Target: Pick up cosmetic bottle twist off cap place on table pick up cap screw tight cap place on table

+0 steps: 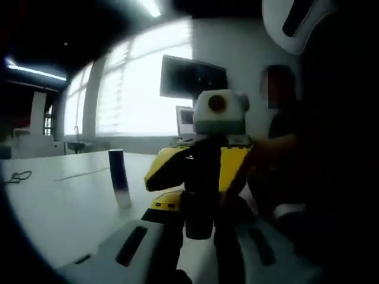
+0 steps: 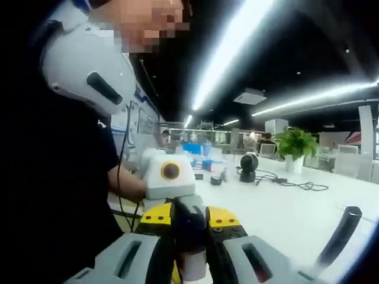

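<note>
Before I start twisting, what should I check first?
1. Cosmetic bottle sits between both grippers: ok.
2. Right gripper clamped on it: ok.
3. Left gripper clamped on its end: cannot tell, too dark.
4. Cap tight or loosened: cannot tell.
5. Second dark bottle stands upright, apart from the grippers: ok.
6. Bare table nearby for setting down: ok.

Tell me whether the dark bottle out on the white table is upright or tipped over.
Upright. In the left gripper view the dark bottle stands on its base on the white table, apart from both grippers.
</note>
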`<state>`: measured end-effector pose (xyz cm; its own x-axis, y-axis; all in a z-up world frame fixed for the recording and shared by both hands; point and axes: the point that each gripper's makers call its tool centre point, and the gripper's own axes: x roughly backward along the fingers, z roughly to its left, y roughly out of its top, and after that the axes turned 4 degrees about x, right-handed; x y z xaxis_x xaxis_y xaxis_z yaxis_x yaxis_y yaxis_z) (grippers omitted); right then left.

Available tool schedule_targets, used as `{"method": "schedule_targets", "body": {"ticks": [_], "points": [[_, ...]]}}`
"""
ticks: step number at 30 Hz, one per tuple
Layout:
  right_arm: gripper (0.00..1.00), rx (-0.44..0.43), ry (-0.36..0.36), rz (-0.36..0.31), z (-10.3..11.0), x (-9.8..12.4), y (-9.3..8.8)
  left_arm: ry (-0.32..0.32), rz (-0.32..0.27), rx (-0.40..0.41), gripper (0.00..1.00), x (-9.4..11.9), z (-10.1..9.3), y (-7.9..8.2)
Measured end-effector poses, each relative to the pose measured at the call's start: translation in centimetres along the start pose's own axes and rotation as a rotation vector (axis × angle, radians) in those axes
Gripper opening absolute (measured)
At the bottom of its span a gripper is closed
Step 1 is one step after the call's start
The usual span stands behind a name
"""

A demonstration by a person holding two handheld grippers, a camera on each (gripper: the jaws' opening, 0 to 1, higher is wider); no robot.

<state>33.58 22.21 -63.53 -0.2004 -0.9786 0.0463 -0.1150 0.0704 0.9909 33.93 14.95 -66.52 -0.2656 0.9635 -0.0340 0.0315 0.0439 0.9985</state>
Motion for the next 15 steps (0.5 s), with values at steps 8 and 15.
{"method": "schedule_targets", "body": {"ticks": [8, 15], "points": [[0.13, 0.018, -0.106, -0.013, -1.7, -0.2, 0.2, 0.083, -0.013, -0.026, 0.08, 0.1, 1.6, 0.4], [0.13, 0.024, -0.245, -0.010, -3.4, -0.4, -0.1, 0.161, -0.022, -0.034, 0.08, 0.2, 3.0, 0.4]]}}
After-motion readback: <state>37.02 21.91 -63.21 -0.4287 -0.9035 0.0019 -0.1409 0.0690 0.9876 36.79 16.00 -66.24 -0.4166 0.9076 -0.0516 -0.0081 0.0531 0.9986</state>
